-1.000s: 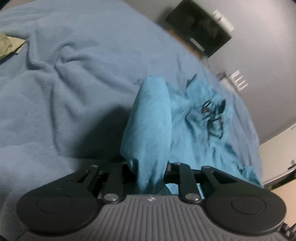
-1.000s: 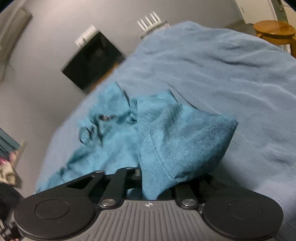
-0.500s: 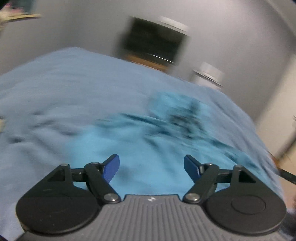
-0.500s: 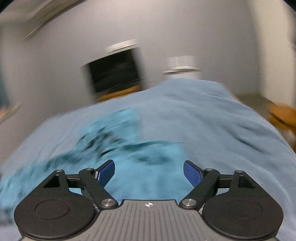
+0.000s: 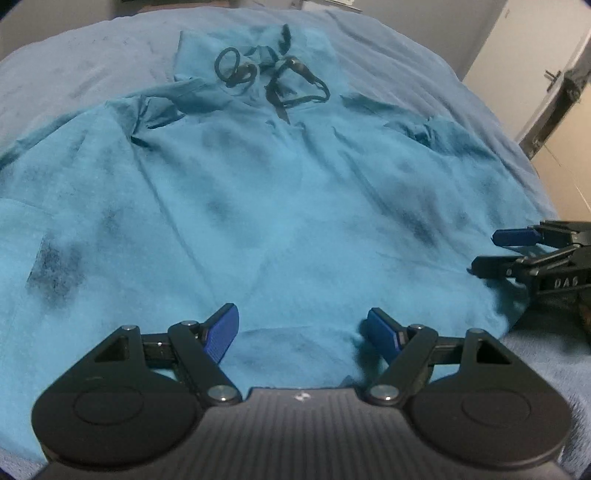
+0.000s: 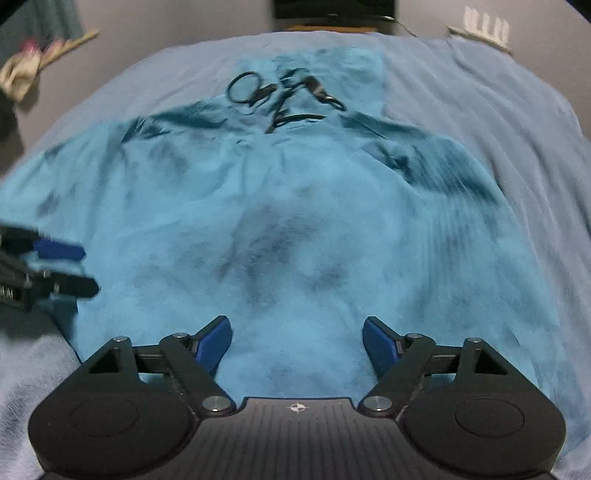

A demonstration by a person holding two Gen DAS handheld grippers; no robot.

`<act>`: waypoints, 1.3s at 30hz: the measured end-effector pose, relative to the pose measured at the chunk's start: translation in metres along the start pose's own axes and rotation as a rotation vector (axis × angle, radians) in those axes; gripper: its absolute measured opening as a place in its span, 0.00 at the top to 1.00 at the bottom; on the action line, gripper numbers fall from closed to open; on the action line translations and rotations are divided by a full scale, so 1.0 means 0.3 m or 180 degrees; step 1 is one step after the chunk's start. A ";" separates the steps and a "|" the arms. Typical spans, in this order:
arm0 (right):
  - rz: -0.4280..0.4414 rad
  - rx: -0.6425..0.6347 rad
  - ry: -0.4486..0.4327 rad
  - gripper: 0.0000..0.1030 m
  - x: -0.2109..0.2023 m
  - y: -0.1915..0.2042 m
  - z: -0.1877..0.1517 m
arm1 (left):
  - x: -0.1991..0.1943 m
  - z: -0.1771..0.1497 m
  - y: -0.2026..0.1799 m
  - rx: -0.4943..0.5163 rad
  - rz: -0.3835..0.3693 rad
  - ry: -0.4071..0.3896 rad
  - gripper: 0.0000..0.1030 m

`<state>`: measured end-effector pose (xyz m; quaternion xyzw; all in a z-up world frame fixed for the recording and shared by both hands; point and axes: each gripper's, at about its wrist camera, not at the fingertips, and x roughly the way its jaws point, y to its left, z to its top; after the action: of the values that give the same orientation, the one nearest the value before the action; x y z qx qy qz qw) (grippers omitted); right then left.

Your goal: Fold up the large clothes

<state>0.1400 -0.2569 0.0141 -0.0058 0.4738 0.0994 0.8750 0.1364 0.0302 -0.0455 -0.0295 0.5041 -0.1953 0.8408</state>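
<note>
Garment: a teal hoodie (image 5: 280,206) lies spread out flat on the bed (image 5: 424,48), hood end farthest from both cameras, hem nearest them.
Hood: the hood (image 5: 255,44) lies flat past the shoulders, with a black drawstring (image 5: 273,74) looped and tangled on top of it.
Sleeves: both run outward to the sides; creased folds sit at each shoulder, and the cloth is mottled with darker patches.
Bed: covered by a paler blue blanket (image 6: 480,96), which shows all around the hoodie.
Left gripper: the left gripper (image 5: 301,330) hangs over the hem, jaws wide apart, blue pads clear of the cloth with nothing between them.
Right gripper: the right gripper (image 6: 297,341) is likewise over the hem, jaws spread wide and empty.
Relation: each gripper shows at the edge of the other's view, near a lower corner of the hoodie; the two are well apart.
Contact: whether either one's lower finger brushes the fabric is hard to tell, since those edges are blurred.
Room: a grey wall (image 6: 166,18) stands beyond the bed, with a dark screen (image 6: 334,9) against it, probably a television.
</note>
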 end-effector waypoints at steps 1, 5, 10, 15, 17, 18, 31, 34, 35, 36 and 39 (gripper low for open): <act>0.0018 0.0088 -0.0088 0.21 0.003 -0.026 0.016 | -0.003 0.008 0.006 -0.0038 -0.0031 -0.0054 0.26; 0.0000 0.0652 -0.0545 0.24 -0.002 -0.145 0.029 | 0.001 0.070 0.046 -0.0300 -0.0031 -0.0436 0.26; -0.0270 0.0707 -0.1021 0.28 0.051 -0.241 0.082 | 0.040 0.198 0.085 -0.0542 0.0106 -0.0877 0.22; -0.0800 0.0816 -0.0884 0.53 0.185 -0.330 0.100 | 0.121 0.289 0.119 -0.0551 0.0591 -0.1135 0.21; -0.0913 0.1095 -0.0742 0.55 0.221 -0.379 0.091 | 0.154 0.285 0.162 -0.0647 0.0935 -0.1157 0.21; -0.0861 0.1195 -0.0750 0.54 0.219 -0.401 0.085 | 0.165 0.273 0.188 -0.0749 0.1036 -0.1138 0.21; -0.0065 0.0458 -0.1440 0.32 0.229 -0.275 0.356 | 0.268 0.252 0.173 -0.0503 0.1089 -0.1129 0.12; 0.0001 0.0505 -0.1419 0.32 0.345 -0.272 0.514 | 0.260 0.249 0.185 -0.0557 0.1020 -0.1218 0.12; 0.0009 0.0580 -0.1394 0.32 0.391 -0.280 0.569 | 0.252 0.248 0.191 -0.0598 0.0984 -0.1286 0.12; 0.0015 0.0642 -0.1378 0.32 0.420 -0.294 0.611 | 0.241 0.246 0.198 -0.0646 0.0952 -0.1376 0.12; -0.0090 0.0827 -0.1432 0.32 0.522 -0.341 0.741 | 0.212 0.253 0.216 -0.0748 0.0968 -0.1618 0.12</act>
<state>0.4256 -0.3075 -0.0022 0.1222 0.2759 0.0243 0.9531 0.2474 0.0560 -0.0775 -0.0985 0.2957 0.0059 0.9502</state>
